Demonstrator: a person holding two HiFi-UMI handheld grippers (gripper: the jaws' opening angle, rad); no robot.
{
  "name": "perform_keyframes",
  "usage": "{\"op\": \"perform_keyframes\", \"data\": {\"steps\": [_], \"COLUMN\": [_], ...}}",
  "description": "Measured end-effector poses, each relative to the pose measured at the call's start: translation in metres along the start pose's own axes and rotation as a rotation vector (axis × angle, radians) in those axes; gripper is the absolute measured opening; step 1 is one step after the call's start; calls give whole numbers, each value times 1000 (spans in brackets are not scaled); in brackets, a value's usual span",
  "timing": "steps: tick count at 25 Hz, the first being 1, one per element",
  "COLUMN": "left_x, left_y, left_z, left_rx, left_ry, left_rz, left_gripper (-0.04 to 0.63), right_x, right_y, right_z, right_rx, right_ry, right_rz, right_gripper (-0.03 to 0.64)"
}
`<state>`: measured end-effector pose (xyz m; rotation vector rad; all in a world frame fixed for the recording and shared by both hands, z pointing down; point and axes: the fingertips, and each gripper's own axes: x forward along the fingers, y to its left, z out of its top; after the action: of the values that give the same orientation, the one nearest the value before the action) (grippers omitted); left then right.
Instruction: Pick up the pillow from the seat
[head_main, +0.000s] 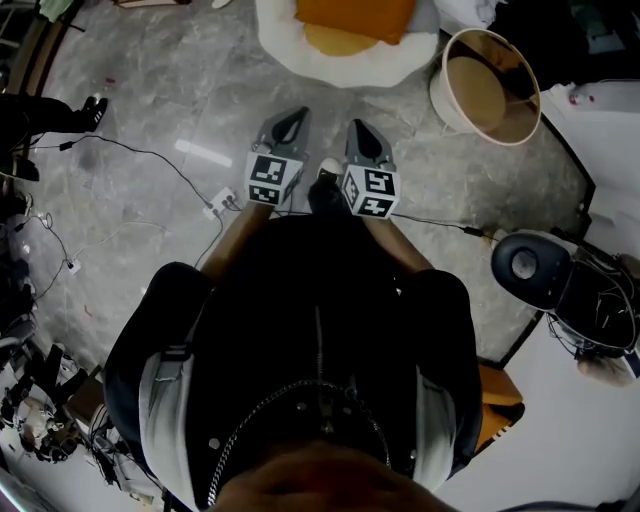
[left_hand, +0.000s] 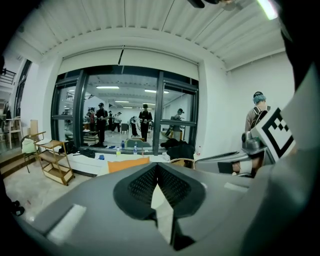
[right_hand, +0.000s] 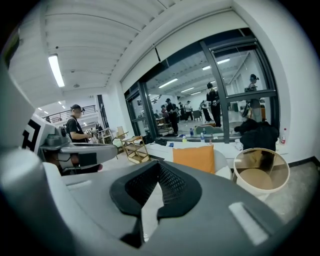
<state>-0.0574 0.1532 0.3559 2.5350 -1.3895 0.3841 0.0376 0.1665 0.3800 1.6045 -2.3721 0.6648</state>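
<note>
An orange pillow (head_main: 355, 17) rests on a white fluffy seat (head_main: 345, 58) at the top of the head view. It shows ahead of the jaws as the pillow (right_hand: 194, 158) in the right gripper view and as an orange pillow (left_hand: 128, 164) in the left gripper view. My left gripper (head_main: 293, 118) and right gripper (head_main: 359, 128) are held side by side in front of the person, short of the seat, both shut with nothing between the jaws. Each points toward the seat.
A round beige tub (head_main: 487, 87) stands right of the seat, also seen as the tub (right_hand: 261, 172). A black fan-like device (head_main: 530, 266) and cables (head_main: 150, 160) lie on the grey floor. A wooden shelf cart (left_hand: 52, 158) and glass wall with people behind are ahead.
</note>
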Motion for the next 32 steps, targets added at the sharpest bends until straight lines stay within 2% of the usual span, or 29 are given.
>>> {"op": "perform_keyframes", "data": {"steps": [9,32], "left_x": [55,98], "left_y": [22,36], "left_z": [14,29], "left_rx": [10,18], "left_ry": [4,-6], "left_rz": [0,14], "left_gripper": [9,9], "right_x": [50,77], "right_y": [-35,-58], "right_z": [20,60], "right_rx": [15,-52], "right_ry": [-2,-85], "right_rz": [6,7], "right_gripper": [2,2]}}
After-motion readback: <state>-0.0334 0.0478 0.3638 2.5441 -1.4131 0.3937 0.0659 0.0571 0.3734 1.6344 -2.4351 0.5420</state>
